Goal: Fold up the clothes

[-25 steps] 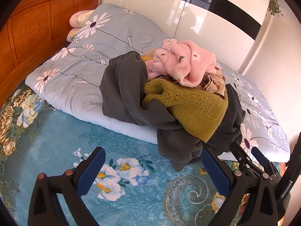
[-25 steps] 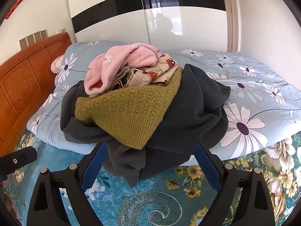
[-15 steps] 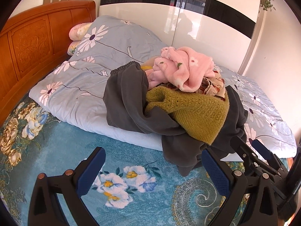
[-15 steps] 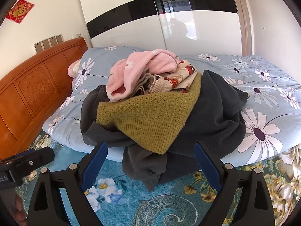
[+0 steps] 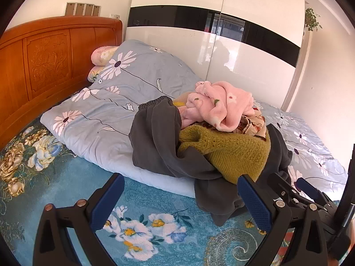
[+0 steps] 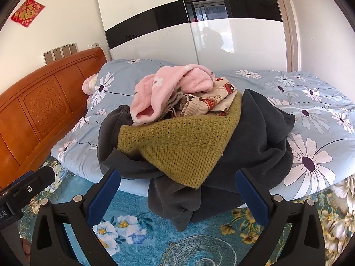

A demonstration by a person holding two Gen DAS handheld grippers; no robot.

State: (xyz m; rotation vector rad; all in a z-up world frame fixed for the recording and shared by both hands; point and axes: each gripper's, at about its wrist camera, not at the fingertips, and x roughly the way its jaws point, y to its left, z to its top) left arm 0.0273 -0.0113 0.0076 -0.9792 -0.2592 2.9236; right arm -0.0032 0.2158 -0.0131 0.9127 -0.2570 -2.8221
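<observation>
A glossy white wardrobe [image 6: 233, 44] with a black band fills the upper part of the right wrist view, behind the bed. The bed [image 6: 199, 239] takes up the lower half of that frame, covered with a blue sheet printed with flowers. A carved wooden headboard [image 6: 40, 115] stands at the left of the frame. A pale blue quilt [image 6: 310, 119] with white daisies lies across the bed from centre to right, and a pink pillow [image 6: 88, 84] shows at its far left end against the headboard.

The pile of clothes [image 6: 190, 133] sits in the middle of the frame, on the near edge of the quilt. Its largest piece is a dark grey garment [image 6: 261, 137] that wraps the pile and hangs over the quilt's edge onto the sheet. On it lies an olive-green knitted sweater [image 6: 182, 146]. Above that is a beige printed garment [image 6: 213, 102], and on top a pink fleece garment [image 6: 170, 88].

The right tool [image 6: 177, 192] is at the bottom centre of its view, its blue-padded jaws spread wide and holding nothing; the hanging grey cloth shows between them. The left tool [image 5: 179, 199] is at the bottom of the left wrist view, likewise wide apart and empty, above the flowered sheet, with the pile [image 5: 210, 137] up and to the right of centre.
</observation>
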